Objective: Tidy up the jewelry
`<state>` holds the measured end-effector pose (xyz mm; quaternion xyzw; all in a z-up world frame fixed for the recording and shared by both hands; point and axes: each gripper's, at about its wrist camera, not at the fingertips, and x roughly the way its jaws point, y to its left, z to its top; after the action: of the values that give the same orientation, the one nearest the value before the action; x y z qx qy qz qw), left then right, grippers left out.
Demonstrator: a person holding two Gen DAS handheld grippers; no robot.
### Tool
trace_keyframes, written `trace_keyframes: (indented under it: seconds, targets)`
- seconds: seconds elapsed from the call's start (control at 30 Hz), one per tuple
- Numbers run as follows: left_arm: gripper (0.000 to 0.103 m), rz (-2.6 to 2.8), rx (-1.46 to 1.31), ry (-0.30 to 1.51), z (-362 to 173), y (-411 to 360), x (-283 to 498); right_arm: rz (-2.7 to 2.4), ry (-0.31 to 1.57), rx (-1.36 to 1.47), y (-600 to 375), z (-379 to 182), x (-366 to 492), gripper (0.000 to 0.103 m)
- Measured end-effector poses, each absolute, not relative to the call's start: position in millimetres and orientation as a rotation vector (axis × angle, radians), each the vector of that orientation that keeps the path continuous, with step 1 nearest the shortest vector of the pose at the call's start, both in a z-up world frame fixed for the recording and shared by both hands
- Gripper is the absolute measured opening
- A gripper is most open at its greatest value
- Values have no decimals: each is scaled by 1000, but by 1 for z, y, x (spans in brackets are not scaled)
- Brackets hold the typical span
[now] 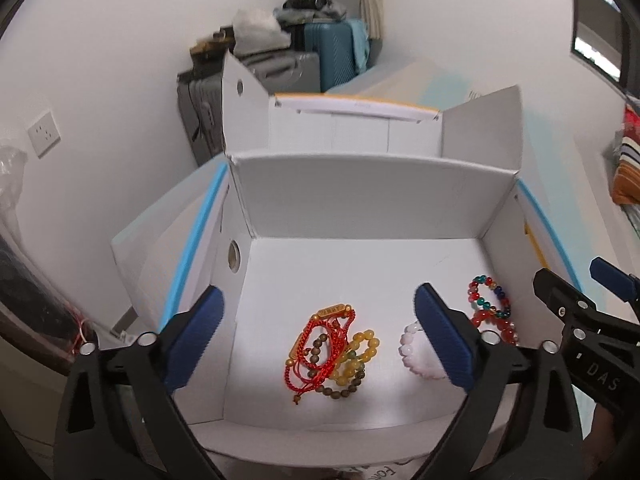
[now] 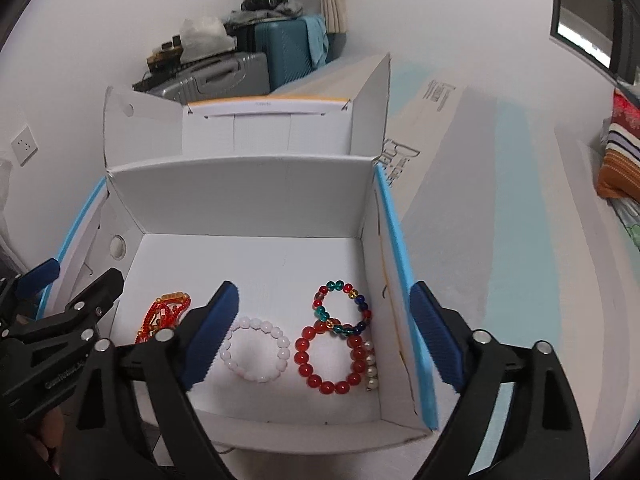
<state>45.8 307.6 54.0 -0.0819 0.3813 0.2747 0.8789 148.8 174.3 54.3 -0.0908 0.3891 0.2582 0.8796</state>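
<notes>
White cardboard box (image 1: pixel 360 208), open at the top, with blue-edged flaps folded out to left and right, holds all the jewelry on its floor. Left gripper (image 1: pixel 320 336): blue-padded fingers (image 1: pixel 200 332) spread wide, holding nothing, poised above the near part of the box; between them lies a tangle of red cord bracelet (image 1: pixel 320 344), yellow bead bracelet (image 1: pixel 360 356) and brown bead strand (image 1: pixel 340 388), touching and overlapping. A pale pink bead bracelet (image 1: pixel 420 356) sits just right of that tangle, partly hidden by the right finger. Right gripper (image 2: pixel 324 340): fingers likewise wide apart and empty, one over the box floor, the other outside the right wall. In the right wrist view the pale pink bead bracelet (image 2: pixel 256 350) lies flat as a ring near the left finger (image 2: pixel 212 336). To its right, a red bead bracelet (image 2: pixel 332 360) overlaps at its far edge a multicoloured bead bracelet (image 2: pixel 344 308) of green, blue, red and amber beads. A short run of pearl-like beads (image 2: pixel 371 372) touches the red bracelet's right side, beside the box wall. A second white box (image 2: pixel 260 128) stands open just beyond the first. Grey and teal suitcases (image 2: pixel 288 52) stand against the far wall.
</notes>
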Motion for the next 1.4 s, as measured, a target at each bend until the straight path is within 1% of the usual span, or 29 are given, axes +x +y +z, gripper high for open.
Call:
trace_keyframes:
  seconds: [0.13,0.23,0.5,0.73,1.4]
  targets:
    - [97,570,-153,768,60,304,34,518,763,-191,164,59,132,93]
    - [97,575,-153,739,63,297,16,506,741,-180,153,62,119,95]
    - [97,566,-145,688,63,279,-31,474,742,-170,129,54,75,95]
    - [97,522,-170,706,49,267,-54,428,698,-177,117,53,50,95]
    - [97,510,-185,699,42,266,-57,435,702,-183,118,49,45,95]
